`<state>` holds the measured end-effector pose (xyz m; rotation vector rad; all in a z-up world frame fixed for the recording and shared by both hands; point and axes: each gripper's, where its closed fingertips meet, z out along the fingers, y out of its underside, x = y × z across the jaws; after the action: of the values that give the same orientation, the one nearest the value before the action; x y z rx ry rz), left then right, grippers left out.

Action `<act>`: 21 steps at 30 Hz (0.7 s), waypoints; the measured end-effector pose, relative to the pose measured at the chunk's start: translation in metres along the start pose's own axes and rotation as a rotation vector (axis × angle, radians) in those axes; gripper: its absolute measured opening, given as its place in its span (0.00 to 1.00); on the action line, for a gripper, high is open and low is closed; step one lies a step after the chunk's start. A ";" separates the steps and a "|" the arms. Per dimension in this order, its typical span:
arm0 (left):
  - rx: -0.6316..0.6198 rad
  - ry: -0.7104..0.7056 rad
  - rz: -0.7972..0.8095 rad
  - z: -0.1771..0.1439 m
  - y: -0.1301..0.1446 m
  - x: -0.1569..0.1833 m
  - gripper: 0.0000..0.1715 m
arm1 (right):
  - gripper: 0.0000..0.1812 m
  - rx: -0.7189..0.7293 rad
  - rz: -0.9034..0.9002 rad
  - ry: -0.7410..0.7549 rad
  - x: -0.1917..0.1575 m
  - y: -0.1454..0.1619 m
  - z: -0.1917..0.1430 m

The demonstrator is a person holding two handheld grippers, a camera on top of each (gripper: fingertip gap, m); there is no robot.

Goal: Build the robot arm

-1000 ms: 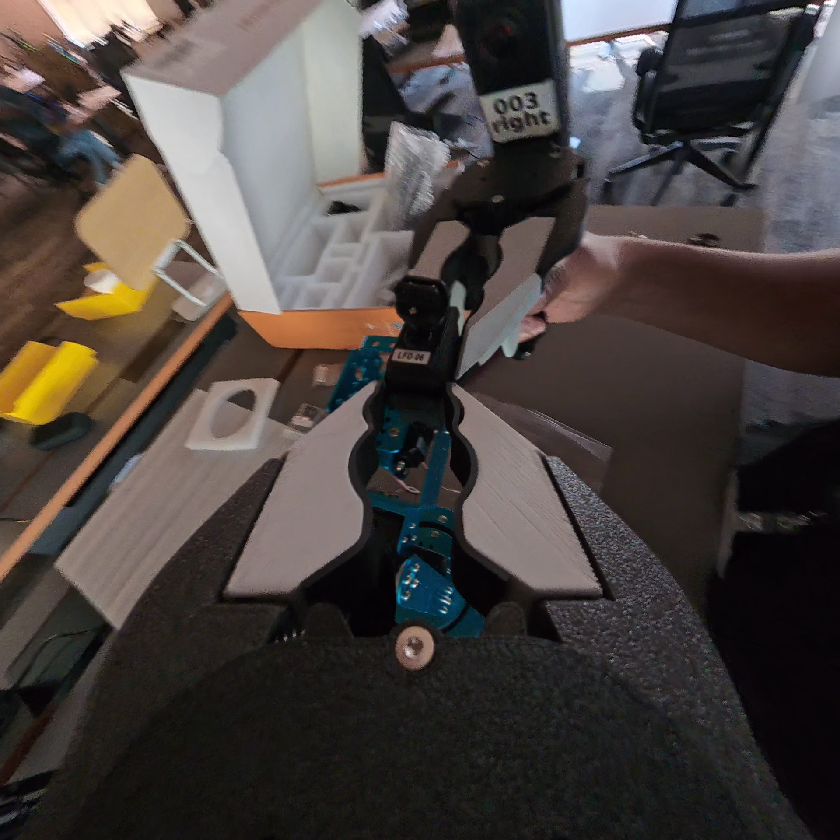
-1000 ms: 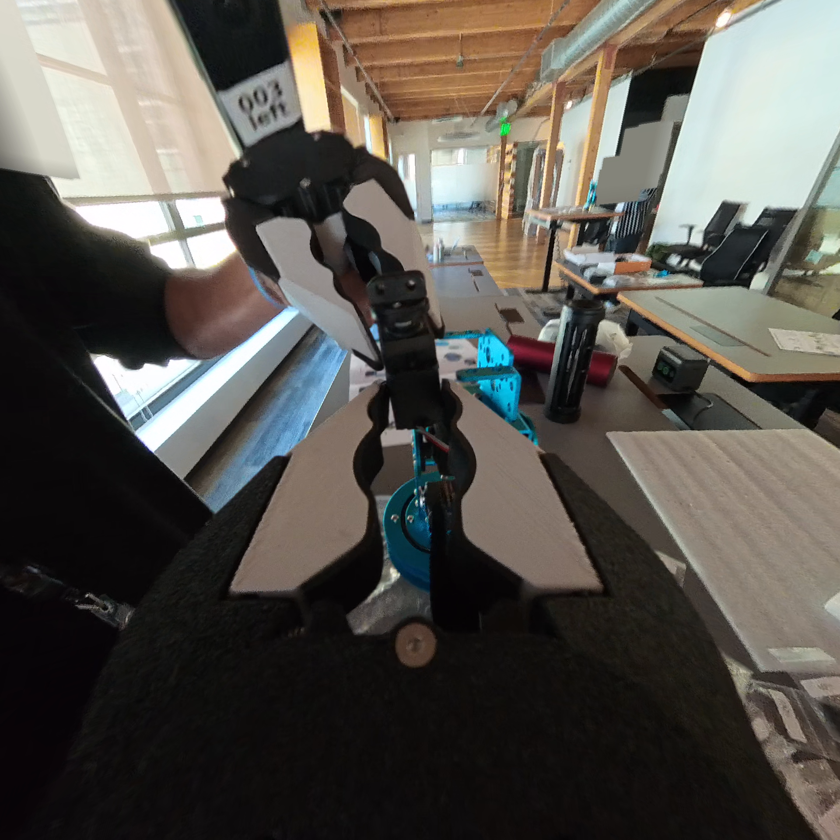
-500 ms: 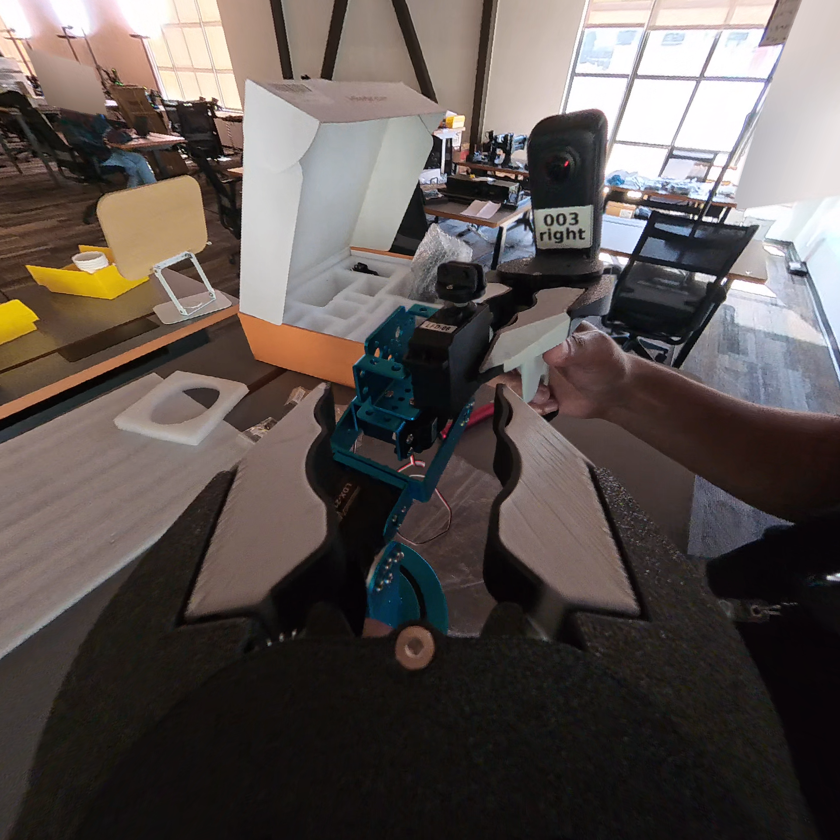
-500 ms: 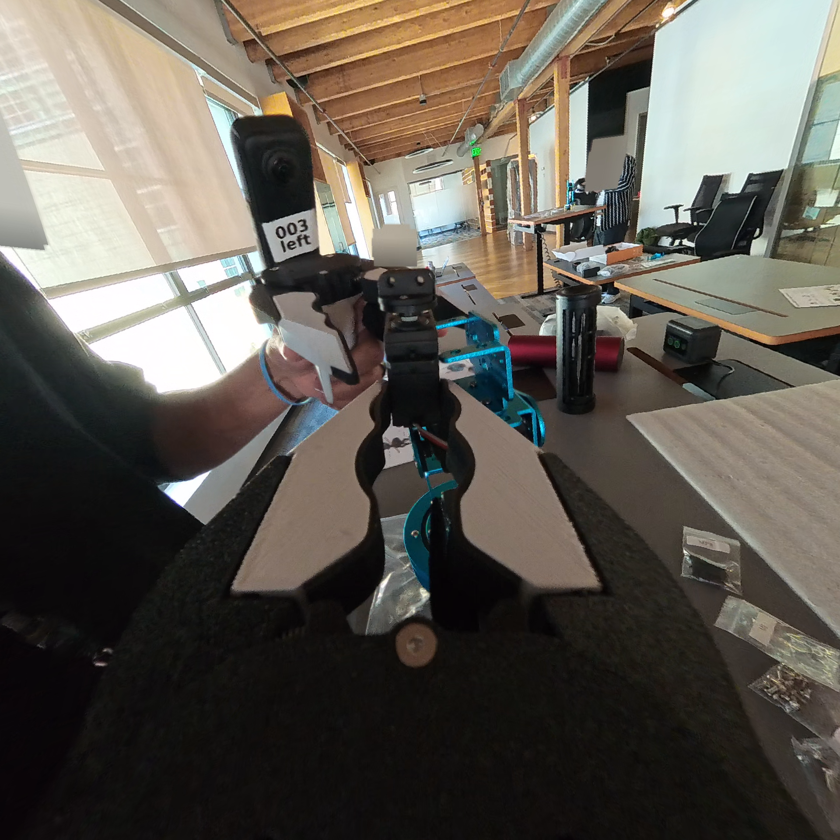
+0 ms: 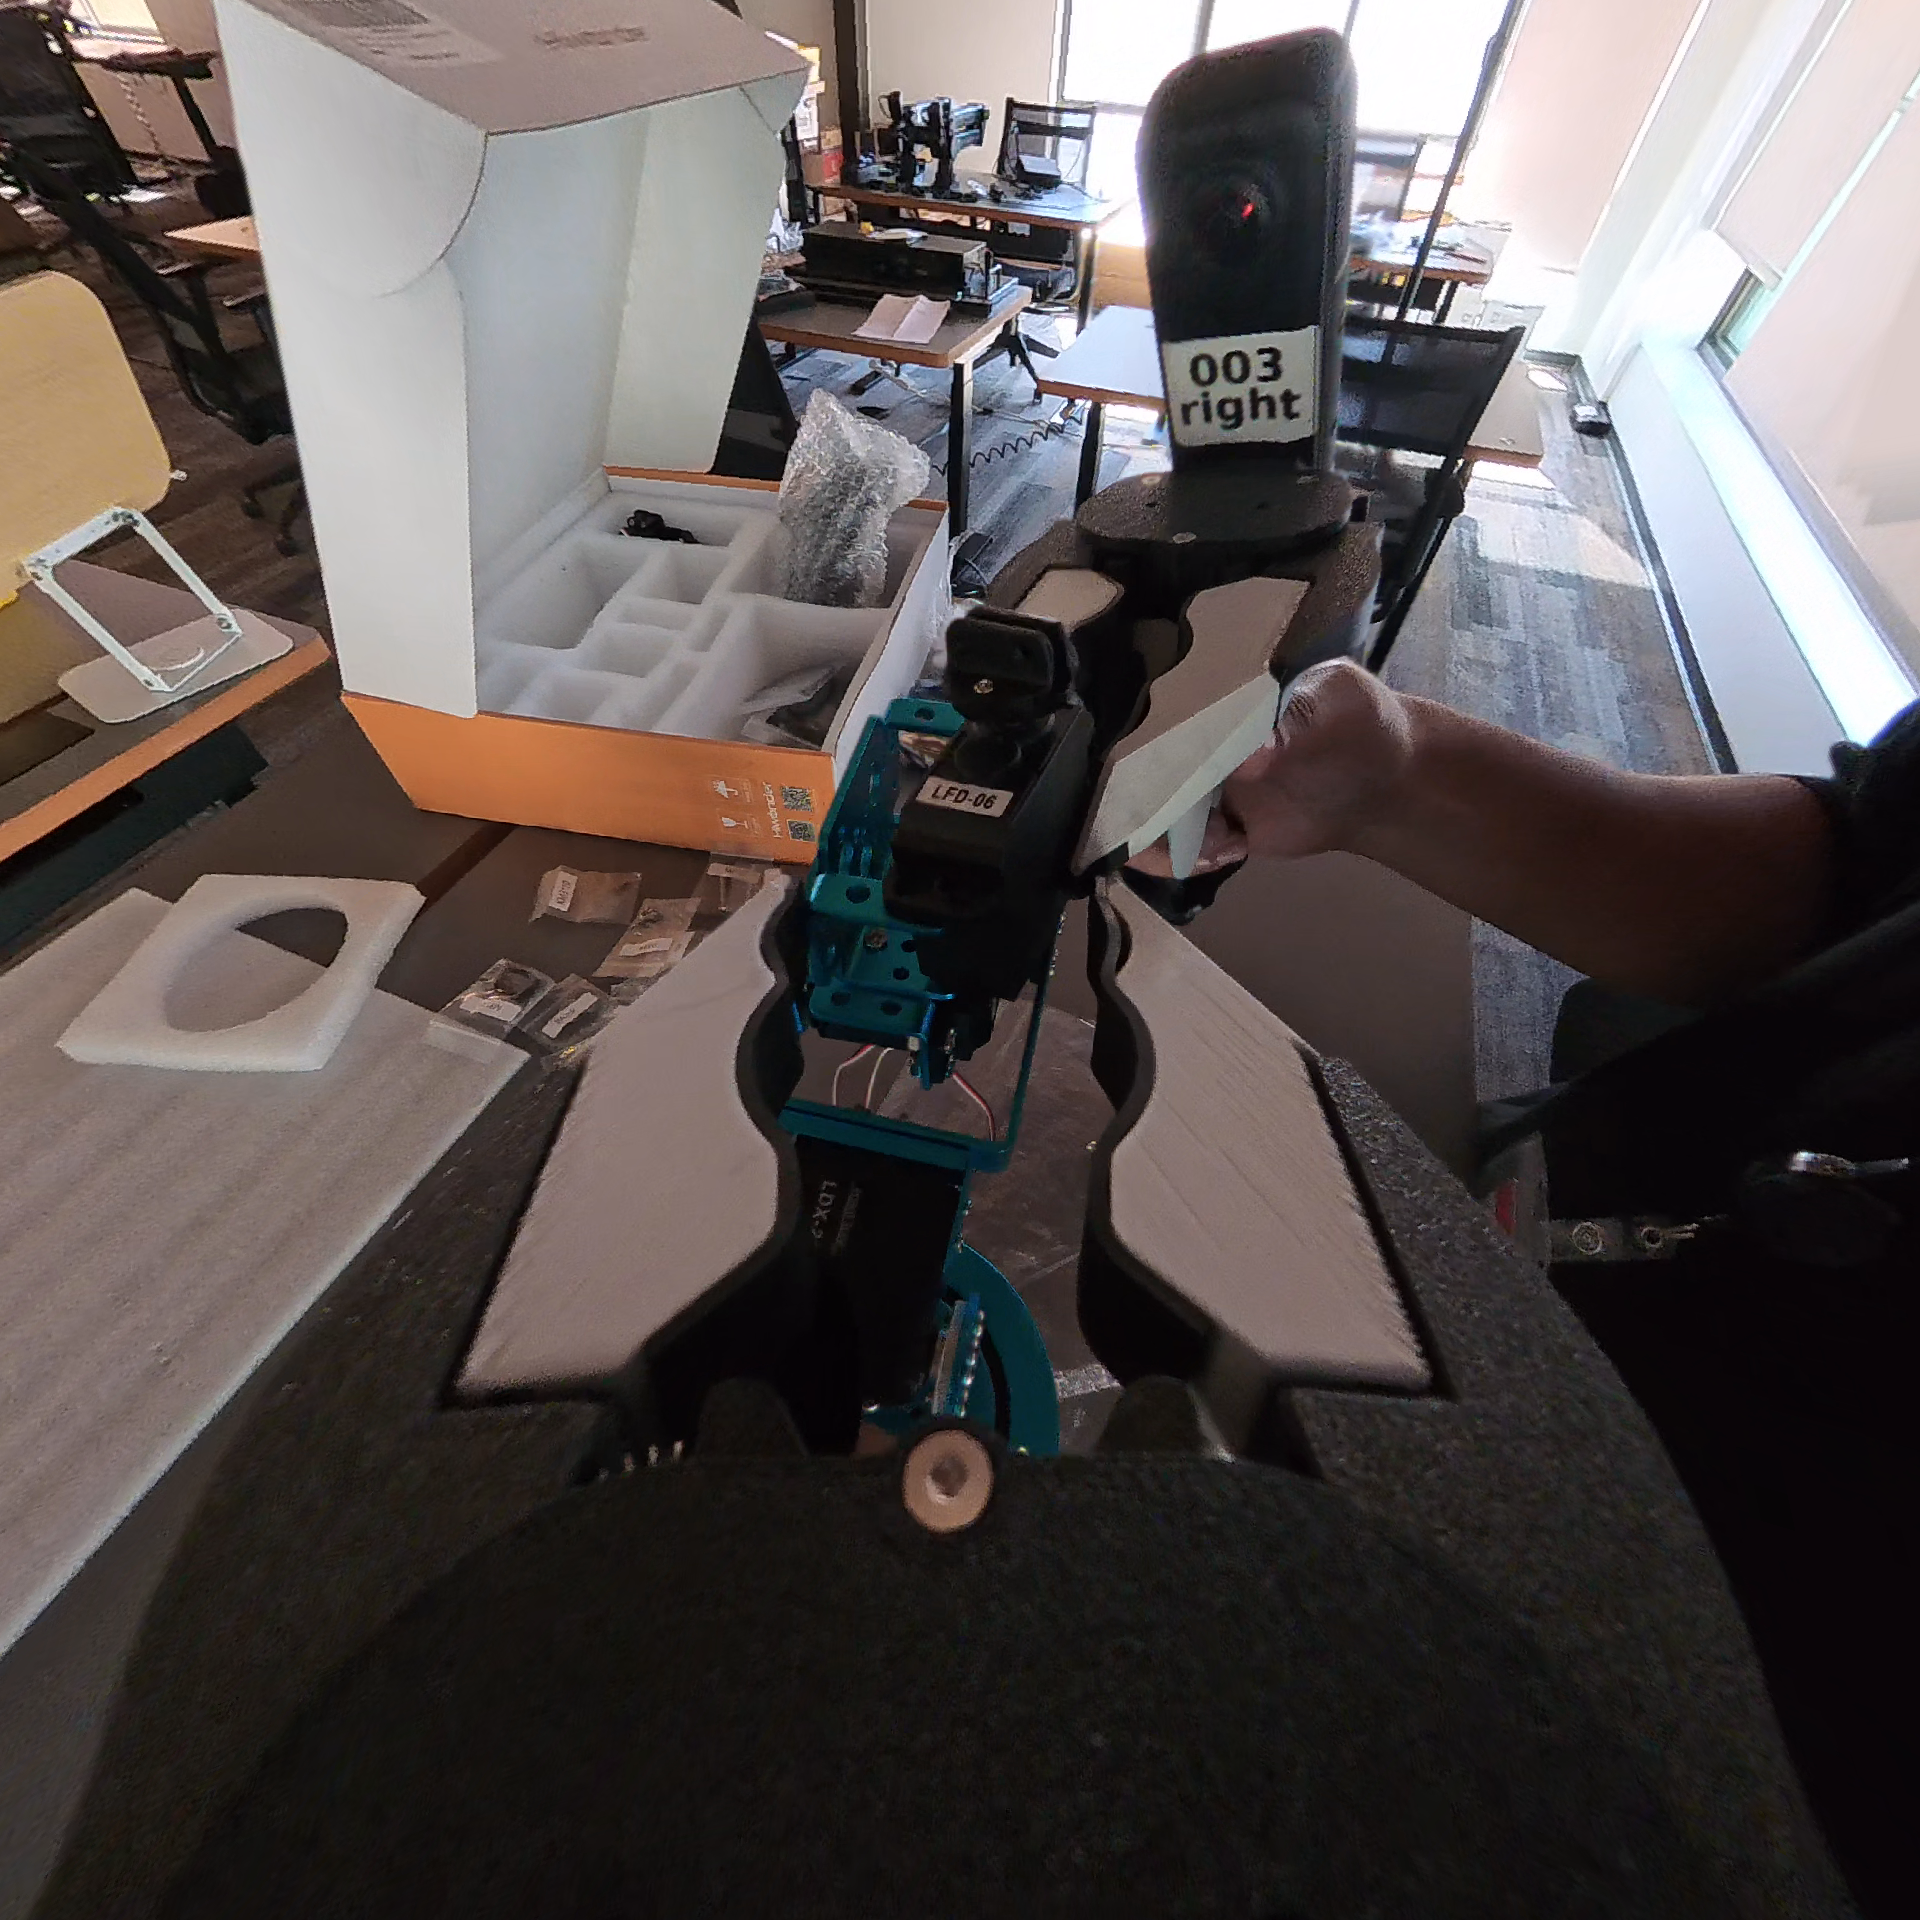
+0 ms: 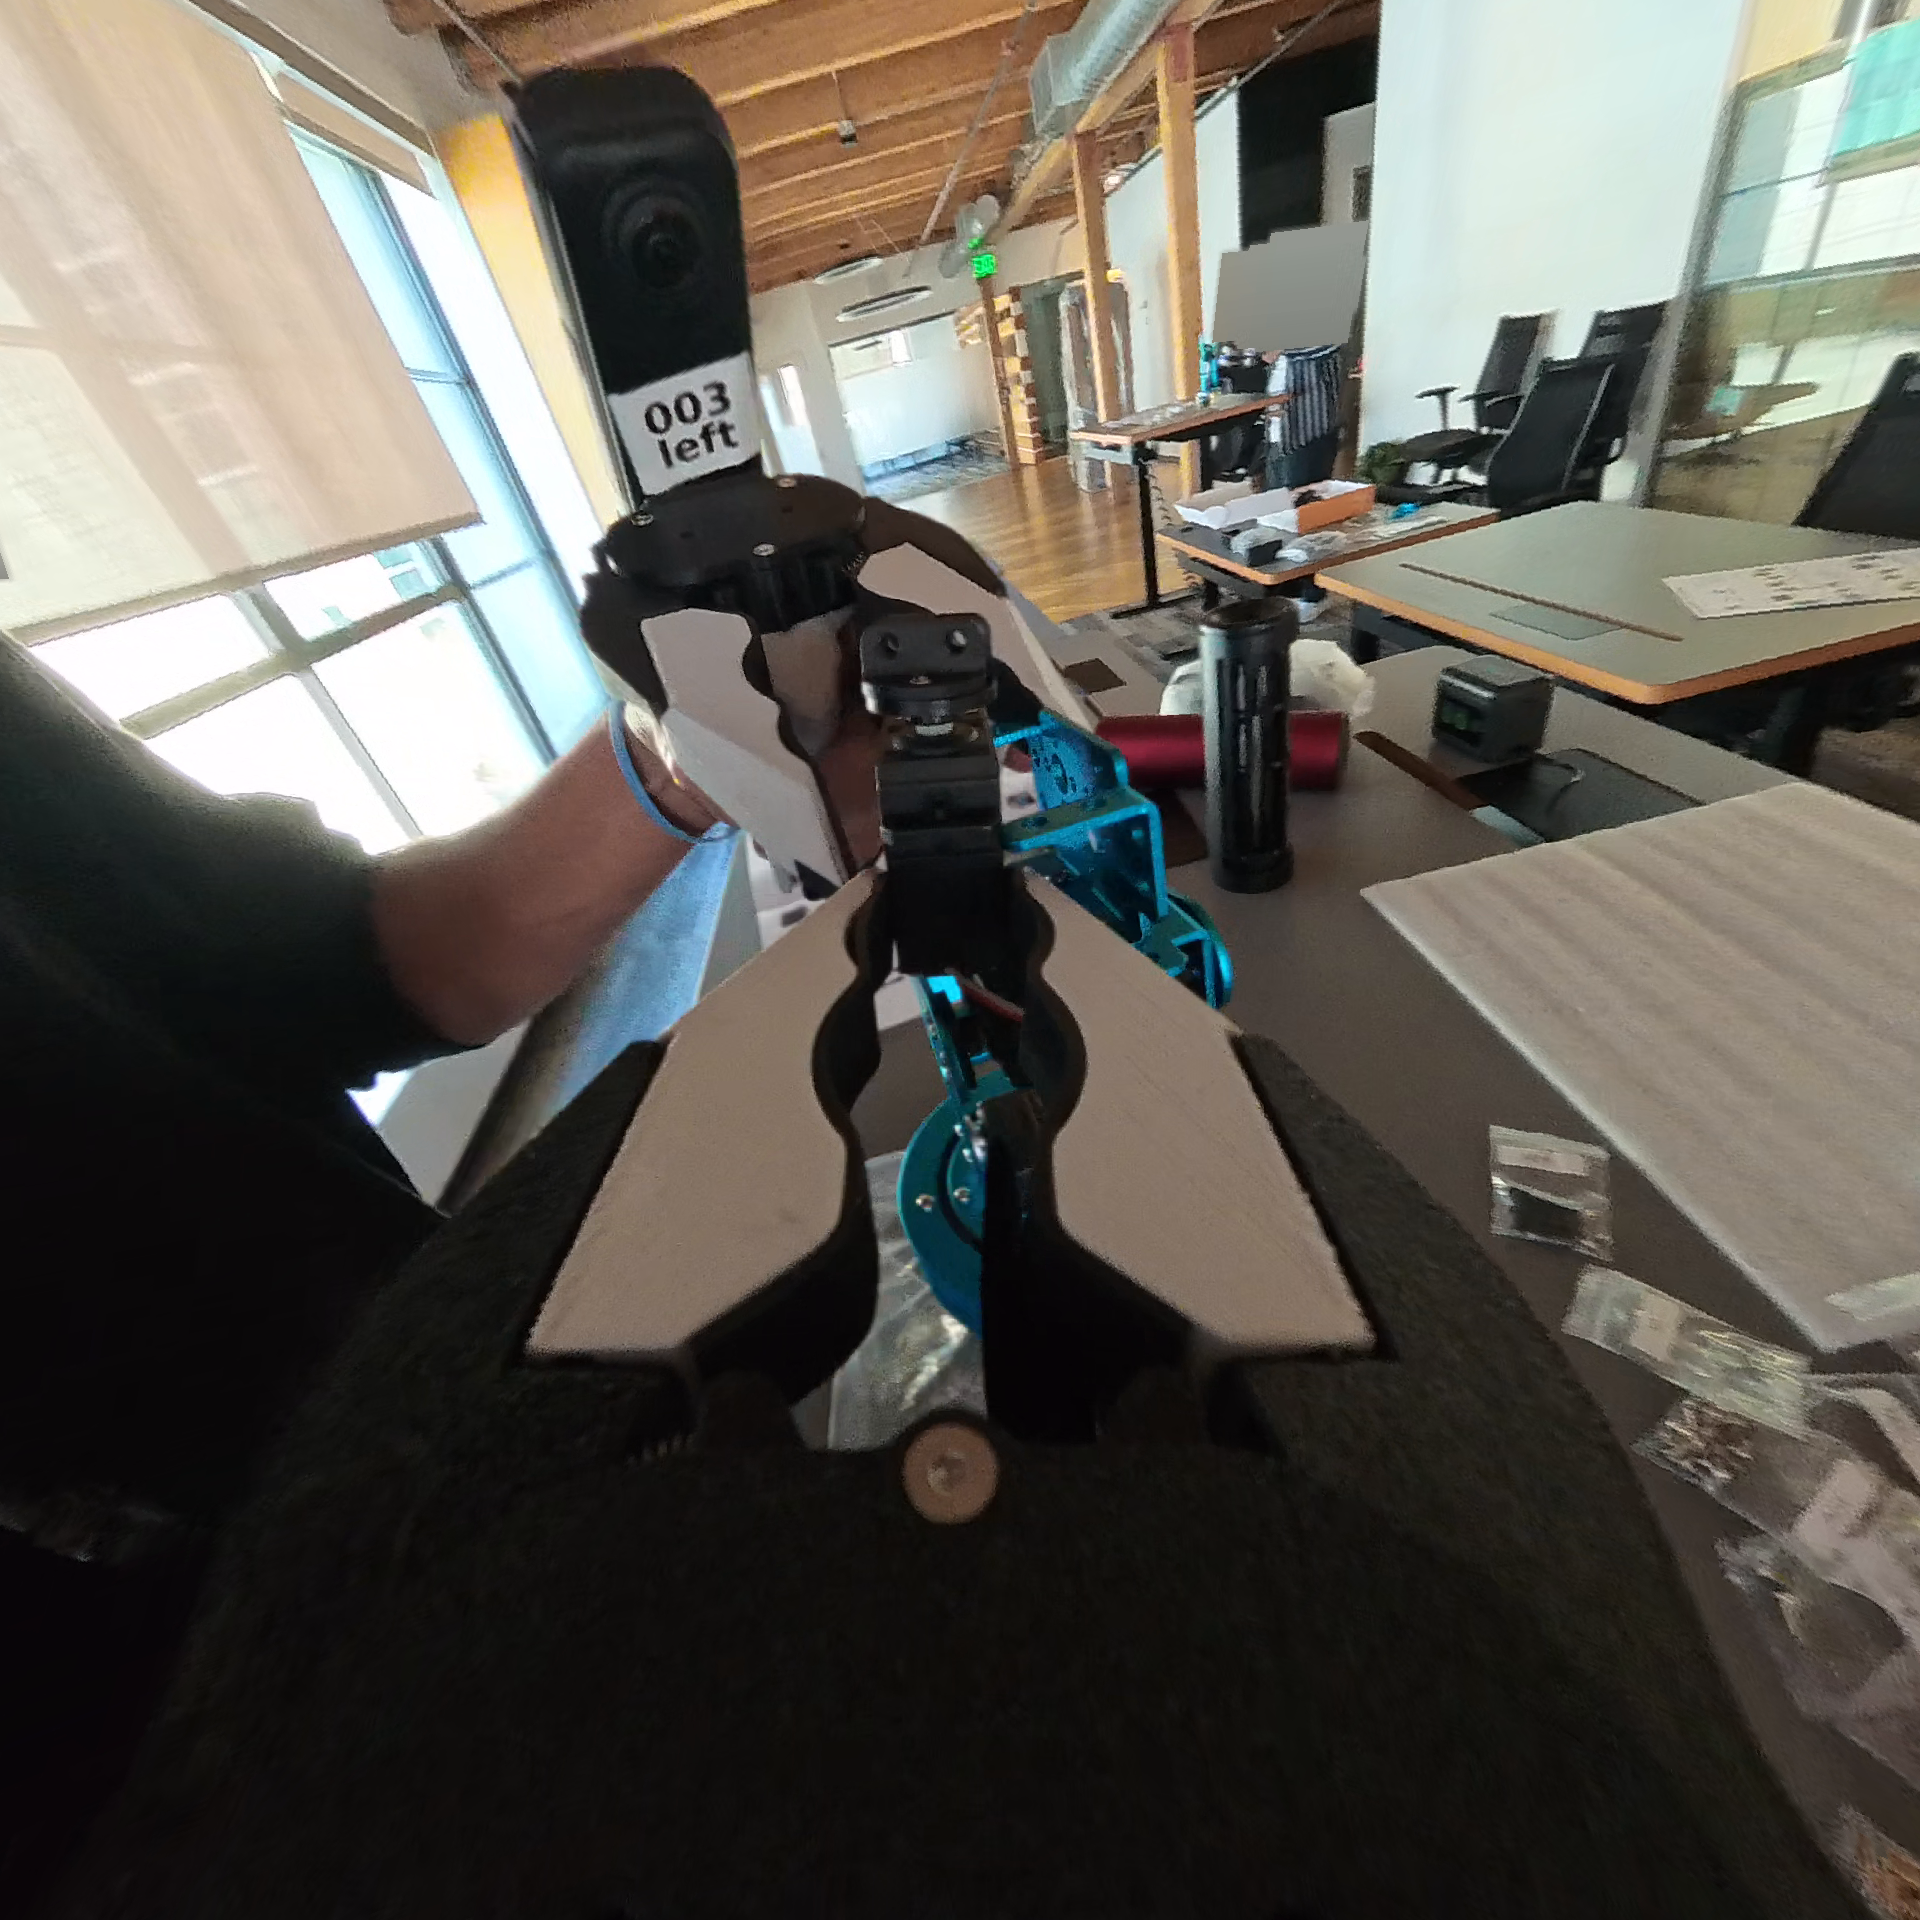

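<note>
The right claw (image 6: 940,914) is clamped on the black servo block (image 6: 940,821) at the upper end of a small blue metal robot arm (image 6: 1091,831), its two pale fingers (image 6: 748,1091) pressed against the block's sides. The left claw (image 5: 940,914) stands wide apart around the same assembly, its fingers (image 5: 665,1143) on either side of the blue brackets with a gap showing on both sides, gripping nothing. The robot arm (image 5: 914,997) is held just above the dark counter (image 5: 1299,987), between the two claws, which face each other. Behind it on the counter sits an open white box (image 5: 499,343) with foam compartments and a wad of bubble wrap (image 5: 847,499). Small plastic bags of parts (image 5: 592,935) lie near a white foam sheet (image 5: 156,1195), and a square foam piece with a round hole (image 5: 249,966) rests on that sheet.
</note>
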<state>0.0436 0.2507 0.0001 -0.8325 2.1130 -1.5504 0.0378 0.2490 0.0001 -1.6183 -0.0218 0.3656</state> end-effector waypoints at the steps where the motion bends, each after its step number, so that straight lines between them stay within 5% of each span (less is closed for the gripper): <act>1: 0.001 0.005 0.003 0.000 0.000 0.000 0.31 | 0.11 -0.009 -0.015 0.014 0.001 0.000 0.000; 15: -0.014 -0.011 0.098 -0.001 0.001 -0.007 0.24 | 0.12 -0.088 -0.147 0.180 0.009 0.003 -0.001; 21: 0.065 0.014 0.203 -0.013 -0.030 0.003 0.27 | 0.12 -0.086 -0.110 0.158 0.008 0.002 0.000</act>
<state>0.0400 0.2520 0.0332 -0.5676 2.0731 -1.5127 0.0447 0.2508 -0.0039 -1.7194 -0.0066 0.1537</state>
